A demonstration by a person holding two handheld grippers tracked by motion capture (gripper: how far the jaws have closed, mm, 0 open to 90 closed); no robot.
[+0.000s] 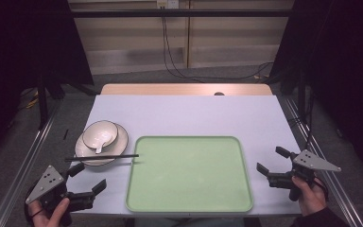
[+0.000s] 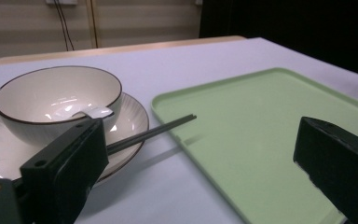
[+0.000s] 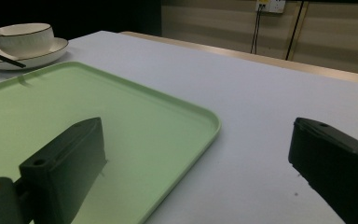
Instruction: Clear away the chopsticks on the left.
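A pale green tray [image 1: 189, 206] lies empty at the table's front middle, also seen as the tray [image 2: 261, 116] and the tray [image 3: 121, 116]. Left of it a white bowl [image 1: 93, 131] with a dark rim sits on a white plate [image 1: 86, 153]; a white spoon [image 1: 103, 140] rests in the bowl. Black chopsticks [image 1: 101, 157] lie across the plate's front, tips over the tray's left rim. My left gripper [image 1: 88, 175] stands open at the front left, below the plate. My right gripper [image 1: 273, 159] stands open just right of the tray, empty. In the left gripper view the bowl [image 2: 58, 100], plate [image 2: 130, 119] and chopsticks [image 2: 158, 130] are close ahead.
The white table top [image 1: 184, 113] has bare room behind the tray and at the right. A wooden edge [image 1: 184, 89] runs along its far side. Metal rails [image 1: 33, 151] flank the table. Cables [image 1: 170, 56] hang on the back wall.
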